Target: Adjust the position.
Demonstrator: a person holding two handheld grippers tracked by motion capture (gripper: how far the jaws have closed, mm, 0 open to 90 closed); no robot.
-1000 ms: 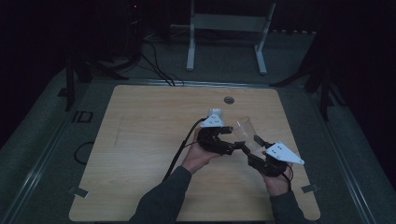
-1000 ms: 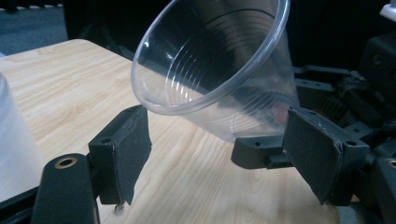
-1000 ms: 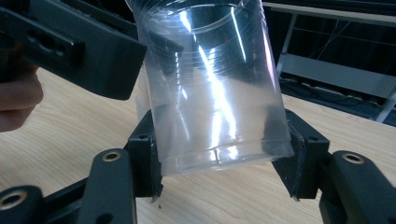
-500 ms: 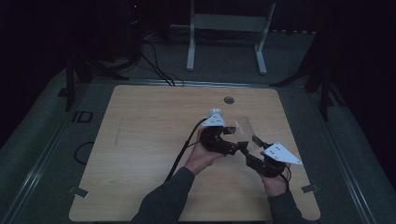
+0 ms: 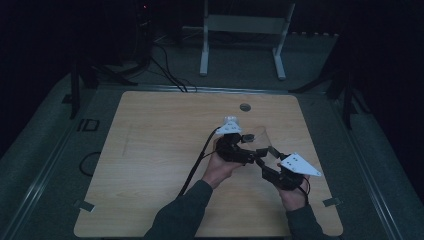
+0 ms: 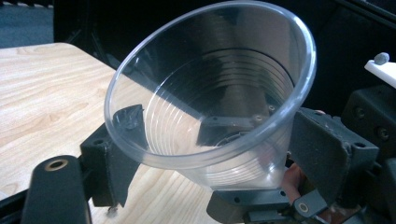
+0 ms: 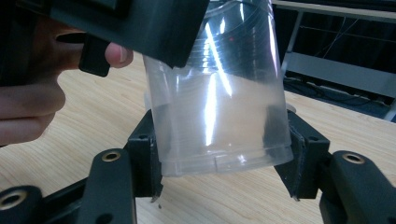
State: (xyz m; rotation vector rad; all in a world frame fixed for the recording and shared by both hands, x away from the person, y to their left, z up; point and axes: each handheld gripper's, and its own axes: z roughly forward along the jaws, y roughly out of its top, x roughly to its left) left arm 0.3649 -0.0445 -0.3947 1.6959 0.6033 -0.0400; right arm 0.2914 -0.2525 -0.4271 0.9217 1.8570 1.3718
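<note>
A clear plastic cup (image 5: 260, 136) (image 6: 210, 93) (image 7: 219, 93) is held up over the wooden table (image 5: 150, 150), between both hands. My right gripper (image 5: 265, 152) (image 7: 219, 163) is shut on the cup's base, one pad on each side. My left gripper (image 5: 248, 143) (image 6: 215, 156) straddles the wider part of the cup, whose mouth faces its camera. Its jaws have just been closing, and both pads lie against the cup's wall. The left gripper's black body (image 7: 140, 23) and the person's fingers (image 7: 28, 102) show at the top left of the right gripper view.
A round hole (image 5: 244, 107) sits in the table's far edge. A white metal stand (image 5: 245, 25) and floor cables (image 5: 165, 65) lie beyond the table. The left gripper's cable (image 5: 197, 165) trails back across the tabletop. Tape tabs (image 5: 332, 202) mark the near corners.
</note>
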